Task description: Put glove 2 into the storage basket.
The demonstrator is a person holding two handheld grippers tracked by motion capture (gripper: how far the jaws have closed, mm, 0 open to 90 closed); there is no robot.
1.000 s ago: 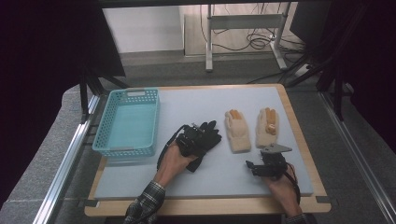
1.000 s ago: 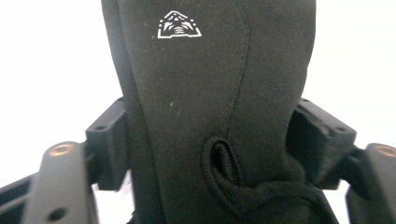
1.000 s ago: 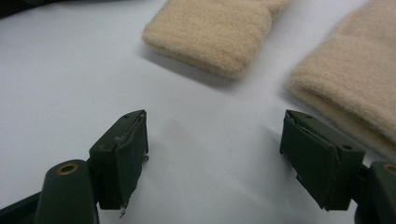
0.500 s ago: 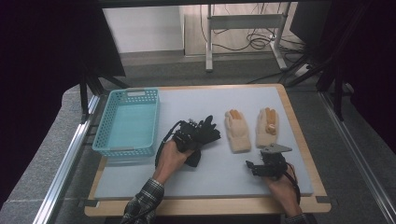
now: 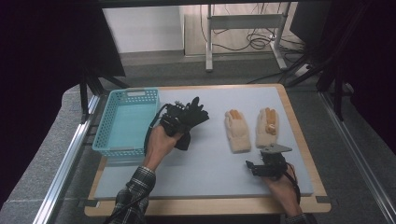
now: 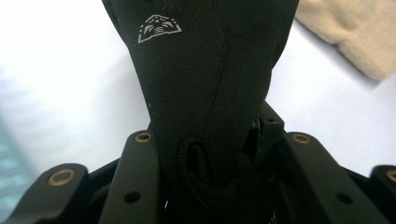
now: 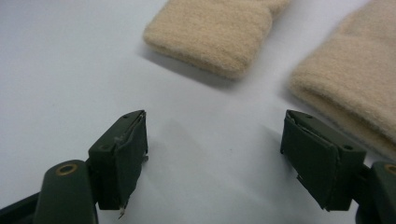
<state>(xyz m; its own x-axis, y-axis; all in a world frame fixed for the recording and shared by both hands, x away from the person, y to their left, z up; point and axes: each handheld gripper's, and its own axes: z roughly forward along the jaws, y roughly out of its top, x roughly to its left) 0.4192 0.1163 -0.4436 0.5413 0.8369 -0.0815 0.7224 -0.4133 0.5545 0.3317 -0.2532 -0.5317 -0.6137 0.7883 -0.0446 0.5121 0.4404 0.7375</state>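
Left gripper: the left gripper (image 5: 180,122) is held in the person's left hand (image 5: 161,140) over the middle-left of the mat, just right of the basket; its jaws are closed on the cuff end of the black fabric glove (image 6: 205,70).
Black fabric glove: it carries a small white printed logo and sticks out ahead of the jaws; in the high view its fingers (image 5: 196,112) spread toward the far right above the mat.
Right gripper: the right gripper (image 7: 215,158) is held in the right hand (image 5: 282,184) at the near right of the mat, its jaws standing wide apart with nothing between them, low over bare mat.
Two beige knitted gloves: one (image 5: 237,130) and the other (image 5: 267,127) lie flat side by side on the right half of the mat, just beyond the right gripper, cuffs toward the near side.
Turquoise plastic lattice basket: the basket (image 5: 105,140) sits at the left edge of the mat.
Surface: a pale blue-grey mat (image 5: 210,168) on a wooden-edged table (image 5: 205,205).
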